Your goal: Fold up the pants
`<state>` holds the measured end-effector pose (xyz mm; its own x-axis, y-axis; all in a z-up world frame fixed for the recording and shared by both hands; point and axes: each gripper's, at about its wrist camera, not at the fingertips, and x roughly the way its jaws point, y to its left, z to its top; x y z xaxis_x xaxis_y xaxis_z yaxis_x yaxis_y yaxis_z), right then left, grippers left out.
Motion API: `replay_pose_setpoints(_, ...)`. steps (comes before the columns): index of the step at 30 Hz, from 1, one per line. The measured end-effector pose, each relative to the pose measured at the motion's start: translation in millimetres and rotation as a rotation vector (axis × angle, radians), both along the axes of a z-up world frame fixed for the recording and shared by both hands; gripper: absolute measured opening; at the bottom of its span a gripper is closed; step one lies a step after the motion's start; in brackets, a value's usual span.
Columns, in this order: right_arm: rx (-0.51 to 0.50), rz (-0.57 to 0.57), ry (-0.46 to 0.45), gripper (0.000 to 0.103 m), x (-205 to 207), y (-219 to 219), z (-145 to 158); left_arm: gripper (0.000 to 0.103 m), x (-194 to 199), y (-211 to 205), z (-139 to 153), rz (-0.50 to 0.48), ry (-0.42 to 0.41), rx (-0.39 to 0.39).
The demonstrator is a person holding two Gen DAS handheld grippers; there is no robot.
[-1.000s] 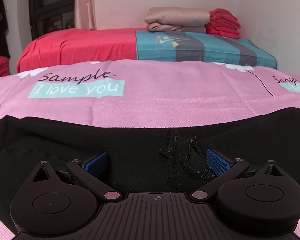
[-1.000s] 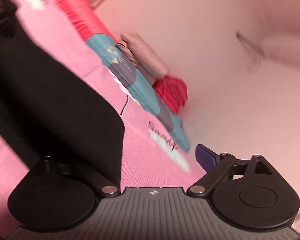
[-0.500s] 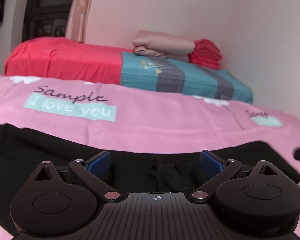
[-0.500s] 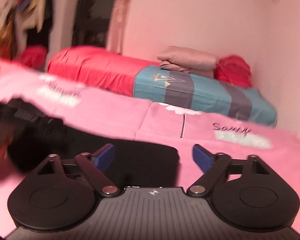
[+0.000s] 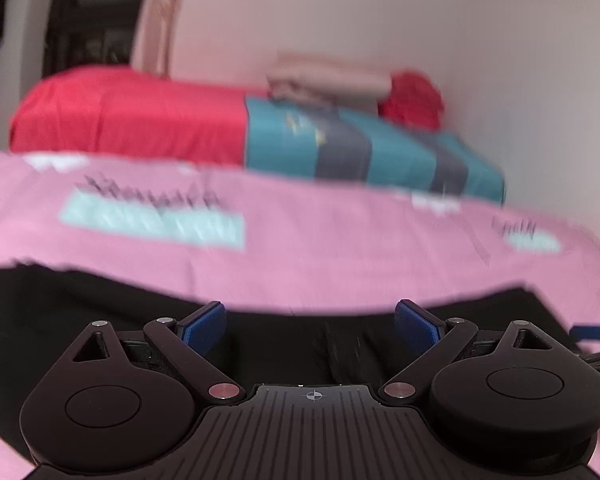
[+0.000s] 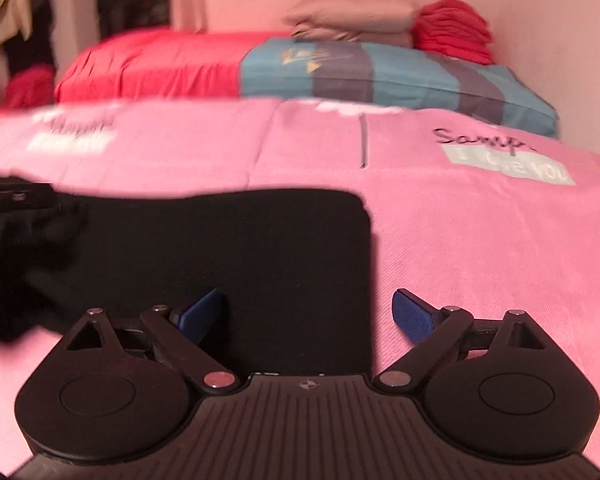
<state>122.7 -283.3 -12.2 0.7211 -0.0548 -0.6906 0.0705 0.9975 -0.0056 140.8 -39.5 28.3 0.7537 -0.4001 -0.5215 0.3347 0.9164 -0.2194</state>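
The black pants [image 5: 100,312] lie flat on a pink sheet [image 5: 320,248]. In the left wrist view my left gripper [image 5: 311,326] is open and empty, low over the pants near their far edge. In the right wrist view my right gripper [image 6: 308,314] is open and empty, astride the right end of the pants [image 6: 220,248], whose square corner lies just ahead. The right gripper's blue tip [image 5: 592,332] shows at the right edge of the left wrist view. The left gripper's body [image 6: 12,196] shows at the far left of the right wrist view.
Behind the pink sheet is a bed with a red cover [image 6: 160,64] and a teal and grey striped cloth [image 6: 380,72]. Folded beige bedding [image 6: 352,16] and a red folded pile [image 6: 456,28] sit on it against the wall. Clothes [image 6: 16,20] hang at far left.
My right gripper has swung from a tilted pose to level and settled over the right end of the pants. My left gripper has drawn back a little; both views are blurred by motion.
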Motion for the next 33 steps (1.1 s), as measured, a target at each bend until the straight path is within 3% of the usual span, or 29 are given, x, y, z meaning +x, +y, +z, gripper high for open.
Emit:
replay_pose_setpoints(3,-0.075,-0.062,-0.073,0.092,-8,9,21,0.103,-6,35,21,0.115,-0.048,-0.005)
replay_pose_setpoints(6,-0.183,-0.012,-0.143,0.094,-13,42,35,0.103,-11,80,29,0.31,-0.037,0.049)
replay_pose_setpoints(11,-0.278,0.219,-0.228,0.097,-23,134,45,0.103,-20,169,16,0.681,0.065,0.179)
replay_pose_setpoints(17,-0.409,0.556,-0.267,0.097,-36,277,22,0.103,-56,274,-8,0.998,0.146,0.157)
replay_pose_setpoints(20,-0.5,0.684,-0.287,0.096,-35,345,6,0.103,-66,300,-18,1.061,0.17,0.11)
replay_pose_setpoints(23,-0.559,0.741,-0.274,0.091,-23,402,-10,0.103,-66,310,-24,1.056,0.192,0.043)
replay_pose_setpoints(27,-0.635,0.682,-0.25,0.078,6,450,-31,0.103,-66,306,-22,1.039,0.167,0.044)
replay_pose_setpoints(30,-0.582,0.612,-0.233,0.077,32,459,-35,0.103,-65,304,-25,1.023,0.17,0.047)
replay_pose_setpoints(31,-0.56,0.604,-0.23,0.065,39,457,-37,0.103,-65,302,-24,1.019,0.166,0.048)
replay_pose_setpoints(33,-0.489,0.608,-0.166,0.026,52,450,-35,0.103,-69,297,-23,1.006,0.152,0.053)
